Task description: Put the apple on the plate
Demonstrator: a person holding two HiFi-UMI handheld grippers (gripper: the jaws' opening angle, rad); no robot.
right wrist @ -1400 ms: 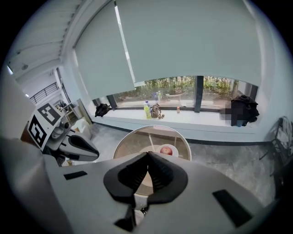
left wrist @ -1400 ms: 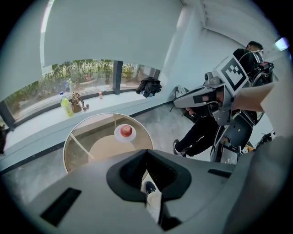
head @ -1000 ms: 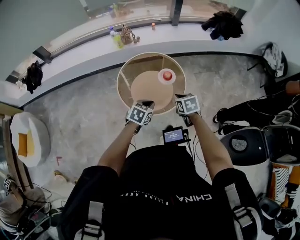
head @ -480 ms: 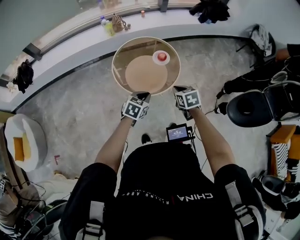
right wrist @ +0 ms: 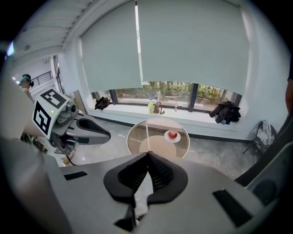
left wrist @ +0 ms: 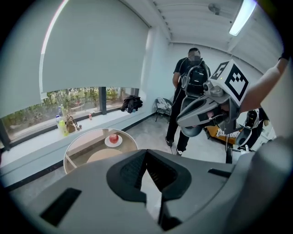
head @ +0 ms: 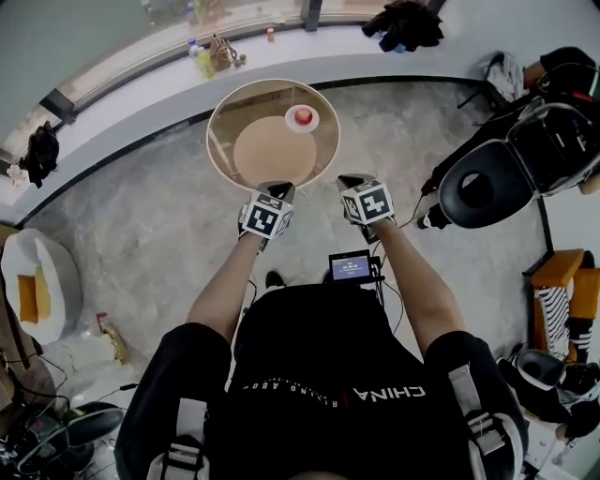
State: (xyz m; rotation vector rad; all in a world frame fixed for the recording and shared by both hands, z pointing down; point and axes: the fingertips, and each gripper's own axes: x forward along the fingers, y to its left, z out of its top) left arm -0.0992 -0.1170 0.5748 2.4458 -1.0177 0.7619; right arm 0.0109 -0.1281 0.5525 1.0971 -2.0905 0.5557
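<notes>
A red apple (head: pixel 303 116) sits on a small white plate (head: pixel 292 125) on the far right part of a round glass table (head: pixel 225 112). The left gripper view shows the apple (left wrist: pixel 113 138) small and far off on the plate (left wrist: pixel 108 143); the right gripper view shows the apple (right wrist: pixel 172 134) likewise on its plate (right wrist: pixel 166 137). My left gripper (head: pixel 280 190) is shut and empty, at the table's near edge. Beside it my right gripper (head: pixel 348 181) is shut and empty too. Both are well short of the apple.
A person in dark clothes (left wrist: pixel 190 82) stands to the right, near a black chair (head: pixel 487 183). Bottles and small items (head: pixel 208 54) line the window ledge, with a dark jacket (head: pixel 403 22) on it. A white seat (head: pixel 37 291) stands at the left.
Both grippers have drawn back from over the table toward my body, and the table with the apple on its plate now looks smaller and farther away. Both grippers stay shut.
</notes>
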